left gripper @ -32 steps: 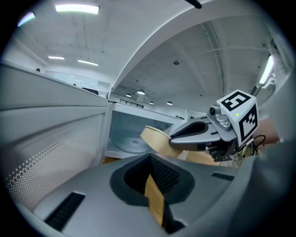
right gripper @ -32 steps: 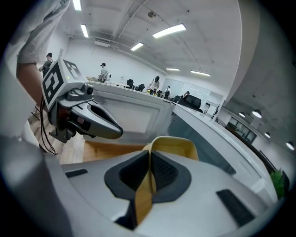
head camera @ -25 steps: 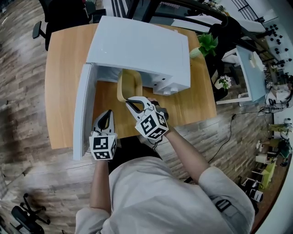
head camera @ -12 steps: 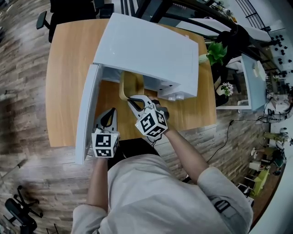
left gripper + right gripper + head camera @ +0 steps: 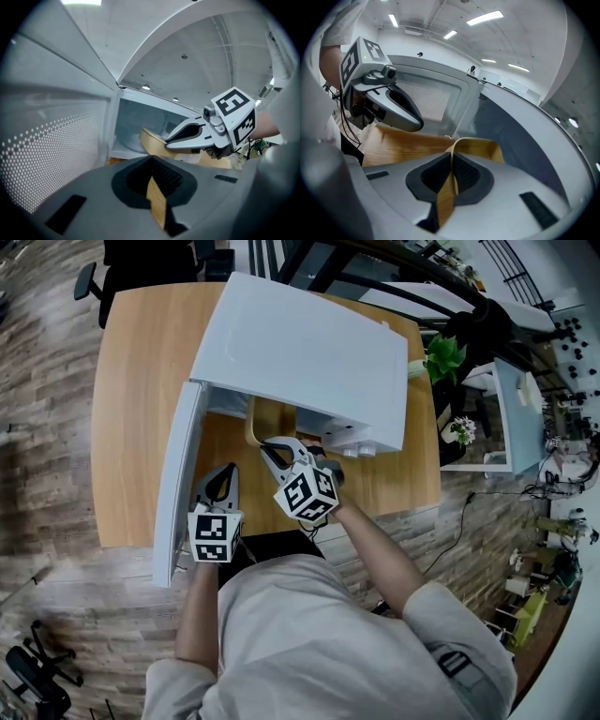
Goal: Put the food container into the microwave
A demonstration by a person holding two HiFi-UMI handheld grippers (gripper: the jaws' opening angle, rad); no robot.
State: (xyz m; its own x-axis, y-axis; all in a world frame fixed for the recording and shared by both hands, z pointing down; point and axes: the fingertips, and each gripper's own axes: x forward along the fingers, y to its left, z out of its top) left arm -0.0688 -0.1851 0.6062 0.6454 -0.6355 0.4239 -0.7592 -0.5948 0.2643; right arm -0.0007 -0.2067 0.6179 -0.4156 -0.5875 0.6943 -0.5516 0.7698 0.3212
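Observation:
The food container [image 5: 265, 420] is a tan, thin-walled tub; its far half is hidden inside the white microwave [image 5: 300, 343], whose door [image 5: 176, 479] stands open to the left. My right gripper [image 5: 273, 450] is shut on the container's near rim. In the right gripper view the tan wall [image 5: 480, 147] runs straight into the closed jaws [image 5: 451, 176]. My left gripper [image 5: 222, 476] hovers just left of it beside the door, jaws shut with nothing held. In the left gripper view I see the container [image 5: 151, 140] in the cavity mouth and the right gripper [image 5: 171, 139] on it.
The microwave sits on a wooden table [image 5: 131, 381]. The perforated door panel [image 5: 51, 140] stands close on the left gripper's left. A potted plant [image 5: 442, 351] is at the table's right corner, with a white side desk [image 5: 511, 409] beyond. An office chair [image 5: 94, 282] stands far left.
The right gripper has pushed the container a little further into the microwave, so less of it shows. The left gripper has stayed beside the door.

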